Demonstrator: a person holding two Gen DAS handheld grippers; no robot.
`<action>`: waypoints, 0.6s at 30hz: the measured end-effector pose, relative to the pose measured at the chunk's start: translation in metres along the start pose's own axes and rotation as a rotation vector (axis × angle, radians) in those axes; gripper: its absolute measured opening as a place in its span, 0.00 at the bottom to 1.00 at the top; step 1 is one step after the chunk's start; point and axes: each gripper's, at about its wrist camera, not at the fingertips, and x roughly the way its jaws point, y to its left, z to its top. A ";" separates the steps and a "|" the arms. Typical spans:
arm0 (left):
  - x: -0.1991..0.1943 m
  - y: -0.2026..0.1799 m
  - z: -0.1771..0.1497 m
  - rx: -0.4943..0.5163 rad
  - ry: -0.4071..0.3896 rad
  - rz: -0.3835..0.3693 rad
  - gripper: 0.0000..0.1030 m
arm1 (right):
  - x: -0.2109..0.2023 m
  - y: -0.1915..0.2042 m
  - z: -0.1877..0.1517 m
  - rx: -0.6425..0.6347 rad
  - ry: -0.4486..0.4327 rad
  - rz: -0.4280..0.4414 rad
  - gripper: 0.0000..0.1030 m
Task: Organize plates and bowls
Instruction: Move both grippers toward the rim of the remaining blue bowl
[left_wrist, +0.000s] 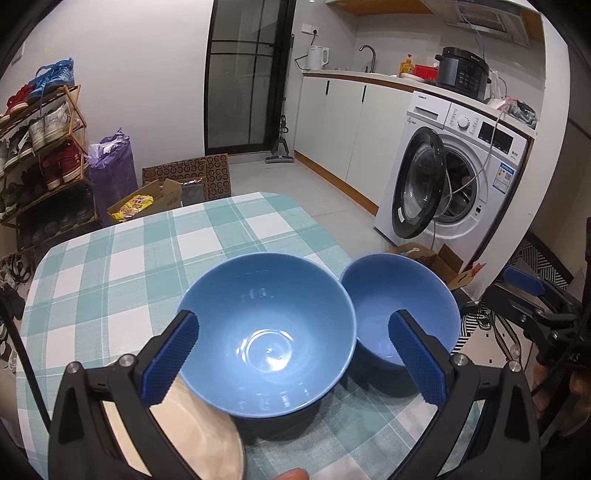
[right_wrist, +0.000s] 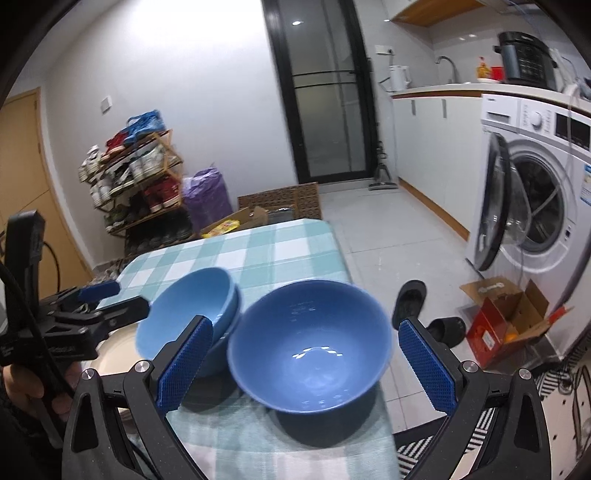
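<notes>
Both sets of jaws stand wide apart, holding nothing. Your left gripper faces the stacked light blue bowls, which sit on the checked tablecloth beside a cream plate. Your right gripper faces the single darker bowl, dead ahead between its fingers (rim just beside the stack). That hand looks the nearer one for lifting this bowl onto the stack to its left.

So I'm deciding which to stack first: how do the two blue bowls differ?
The left bowl is lighter blue and tilted, seemingly resting in another bowl; the right bowl is darker and sits alone. The left bowl lies beside the cream plate; the right bowl sits near the table edge. Both are empty and glossy.
</notes>
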 end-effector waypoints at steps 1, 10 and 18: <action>0.001 -0.002 0.000 0.002 0.002 -0.001 1.00 | 0.002 -0.006 0.000 0.016 0.010 -0.007 0.99; 0.015 -0.018 -0.002 0.017 0.026 0.000 1.00 | 0.023 -0.035 -0.006 0.073 0.071 -0.040 0.99; 0.028 -0.036 -0.001 0.052 0.039 -0.015 1.00 | 0.042 -0.041 -0.014 0.084 0.129 -0.055 0.99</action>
